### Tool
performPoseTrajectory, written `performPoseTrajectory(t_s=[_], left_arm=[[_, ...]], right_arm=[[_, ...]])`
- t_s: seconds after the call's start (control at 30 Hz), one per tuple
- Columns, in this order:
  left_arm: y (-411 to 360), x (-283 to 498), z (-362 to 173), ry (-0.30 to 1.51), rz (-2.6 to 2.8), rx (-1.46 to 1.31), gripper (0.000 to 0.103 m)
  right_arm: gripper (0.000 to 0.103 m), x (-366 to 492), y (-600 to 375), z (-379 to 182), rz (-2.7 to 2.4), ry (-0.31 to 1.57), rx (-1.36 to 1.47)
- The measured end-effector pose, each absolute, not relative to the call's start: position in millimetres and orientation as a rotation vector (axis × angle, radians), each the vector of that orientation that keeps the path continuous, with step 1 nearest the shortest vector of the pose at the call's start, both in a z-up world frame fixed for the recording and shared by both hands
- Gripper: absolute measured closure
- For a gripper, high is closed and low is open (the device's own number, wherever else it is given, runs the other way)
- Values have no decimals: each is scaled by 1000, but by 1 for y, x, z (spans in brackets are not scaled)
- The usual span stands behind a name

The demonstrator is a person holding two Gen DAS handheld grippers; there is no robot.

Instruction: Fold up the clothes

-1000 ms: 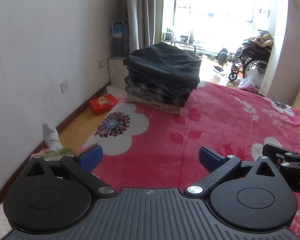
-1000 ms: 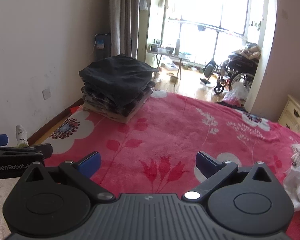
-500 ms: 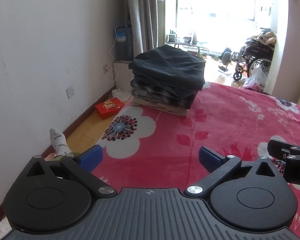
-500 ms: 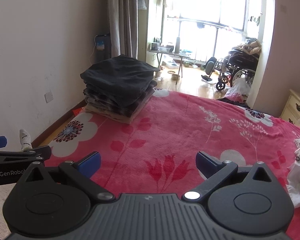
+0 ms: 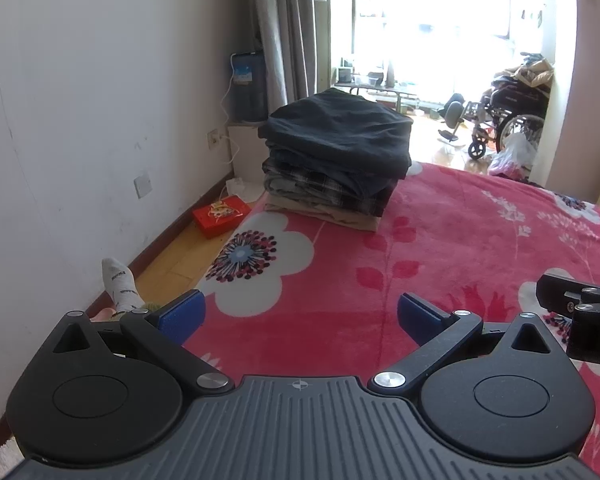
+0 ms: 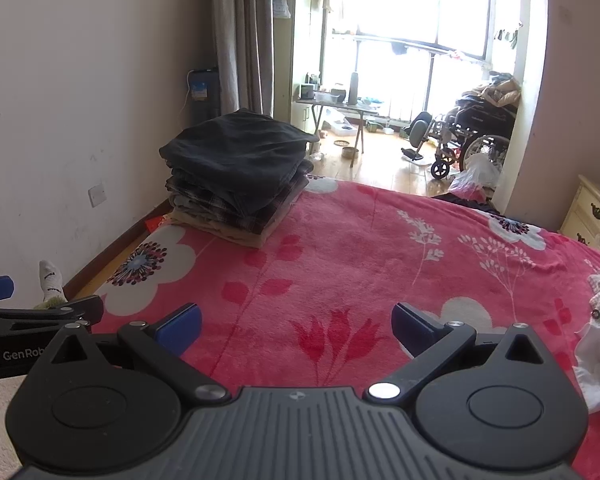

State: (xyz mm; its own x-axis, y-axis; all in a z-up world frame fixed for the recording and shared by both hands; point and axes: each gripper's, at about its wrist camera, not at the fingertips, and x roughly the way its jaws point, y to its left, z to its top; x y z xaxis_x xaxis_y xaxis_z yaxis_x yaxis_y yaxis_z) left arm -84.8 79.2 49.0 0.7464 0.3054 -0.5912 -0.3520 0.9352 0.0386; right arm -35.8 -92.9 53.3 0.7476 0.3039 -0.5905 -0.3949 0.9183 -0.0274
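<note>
1. Pink and fuzzy, the blanket (image 6: 380, 248) covers the bed under me, with big white flowers on it.
2. My left gripper (image 5: 300, 314) is spread wide and holds nothing. Its blue pads (image 5: 182, 314) hang above the blanket.
3. My right gripper (image 6: 296, 322) is spread wide too, and it is empty.
4. The two grippers are side by side. I can see the tip of each one from the other's camera.
5. A neat stack of folded clothes (image 5: 336, 160) sits at the far corner of the bed, near the wall. A dark one is on top, a checked one is under it, and a tan one is at the bottom.
6. I think that stack is the part that is done.
7. Some loose white clothes (image 6: 598, 352) lie in a messy heap at the right edge of the bed, close to my right gripper. I cannot tell how many there are.
8. I think those are left to fold. The middle of the bed is bare, so no piece is laid out yet.
</note>
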Motion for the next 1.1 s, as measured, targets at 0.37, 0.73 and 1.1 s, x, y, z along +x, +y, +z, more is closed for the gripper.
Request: performPoseTrajectory(t_s=[0.37, 0.73, 1.1], left_arm=[[76, -87, 48, 636, 331, -38, 0], [74, -89, 52, 607, 338, -23, 0], [79, -91, 56, 594, 351, -43, 0]], right_arm=[[0, -36, -93, 53, 375, 619, -157], [0, -39, -90, 53, 373, 611, -169], [0, -39, -89, 53, 372, 611, -178]])
